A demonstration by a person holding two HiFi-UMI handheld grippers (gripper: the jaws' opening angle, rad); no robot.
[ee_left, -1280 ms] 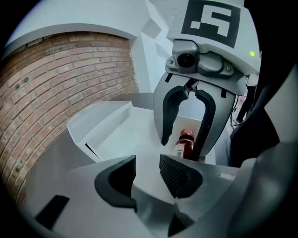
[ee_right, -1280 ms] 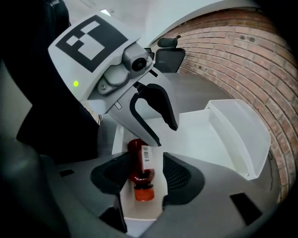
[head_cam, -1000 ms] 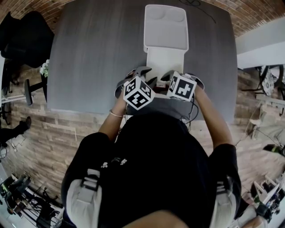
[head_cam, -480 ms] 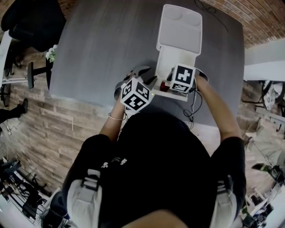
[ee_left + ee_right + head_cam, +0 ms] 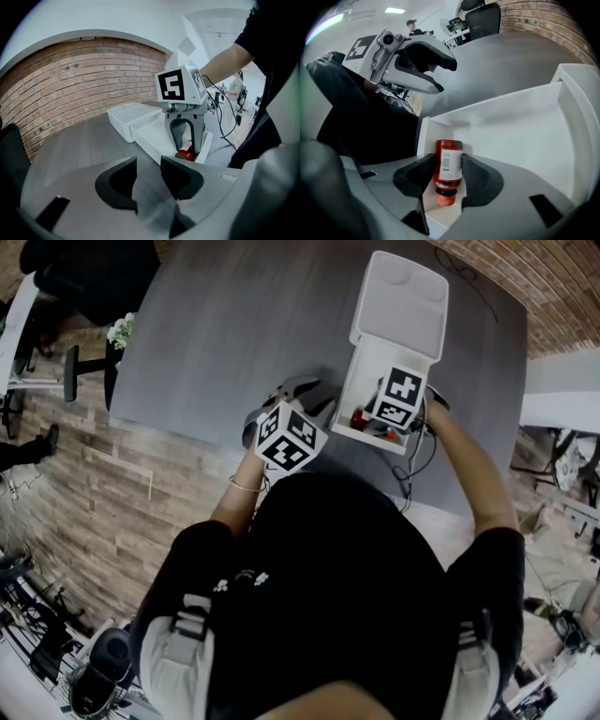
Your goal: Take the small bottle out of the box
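Observation:
A small red bottle (image 5: pixel 449 159) with a white label lies on its side in the near corner of the white box (image 5: pixel 506 140), cap toward me. My right gripper (image 5: pixel 448 177) reaches down into the box, and its jaws are closing on the bottle with both pads against its sides. The left gripper view shows the bottle (image 5: pixel 186 153) low between the right gripper's fingers (image 5: pixel 173 136). In the head view the bottle (image 5: pixel 359 416) peeks out beside the marker cube. My left gripper (image 5: pixel 148 171) hovers open over the grey table left of the box (image 5: pixel 361 367), with nothing between its jaws.
The box's lid (image 5: pixel 401 306) lies open and flat beyond the box on the grey table (image 5: pixel 234 343). A cable (image 5: pixel 412 460) hangs off the table's near edge by my right arm. Brick wall (image 5: pixel 70 84) stands behind the table, and black chairs (image 5: pixel 89 273) at its left.
My right gripper has moved forward from the table's near edge down into the box and now straddles the bottle. The left gripper has stayed beside the box.

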